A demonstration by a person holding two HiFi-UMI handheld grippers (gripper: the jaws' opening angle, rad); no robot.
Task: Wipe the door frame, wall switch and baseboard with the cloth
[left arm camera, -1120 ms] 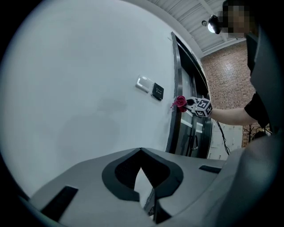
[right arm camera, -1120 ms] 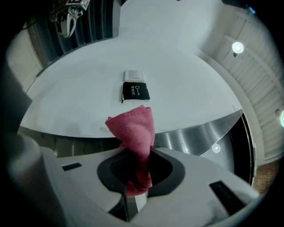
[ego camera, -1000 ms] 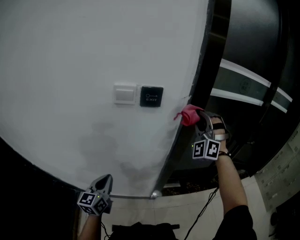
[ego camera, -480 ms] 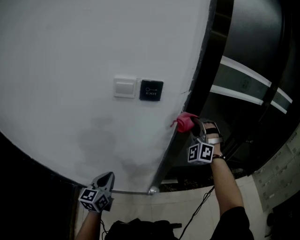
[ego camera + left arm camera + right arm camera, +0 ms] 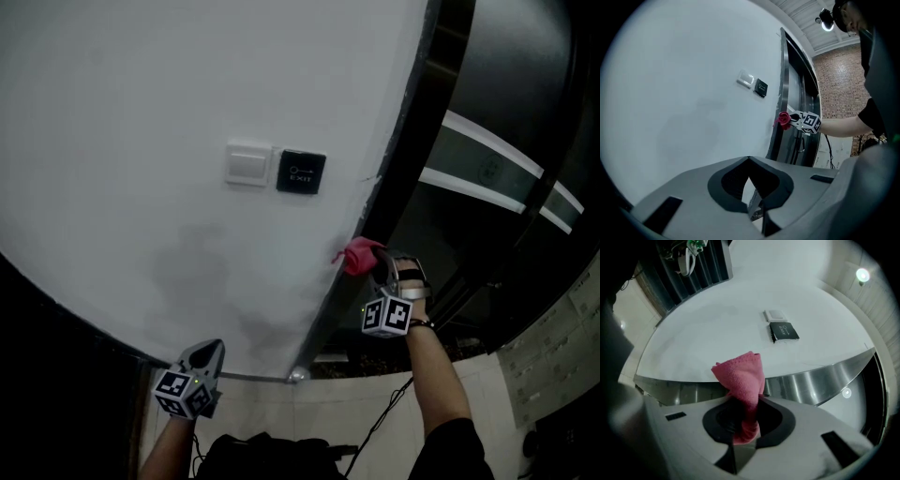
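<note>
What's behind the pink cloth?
The metal door frame, beside the white wall. The cloth covers the spot right behind it; its bottom end sits pinched in the right tool.

Right gripper (image 5: pixel 743 427) jaws hide lower end of cloth (image 5: pixel 740 378). Black plate (image 5: pixel 302 172): print too small to read. Door frame (image 5: pixel 394 178) cut by top edge.

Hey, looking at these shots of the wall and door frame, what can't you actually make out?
- Print on the black button plate: too small and dim in every view.
- Whether the cloth touches the door frame: in the right gripper view the cloth itself covers that spot.
- Door frame's top: cut off by the head view's upper edge.
- Cloth's lower end: hidden inside the right tongs.
</note>
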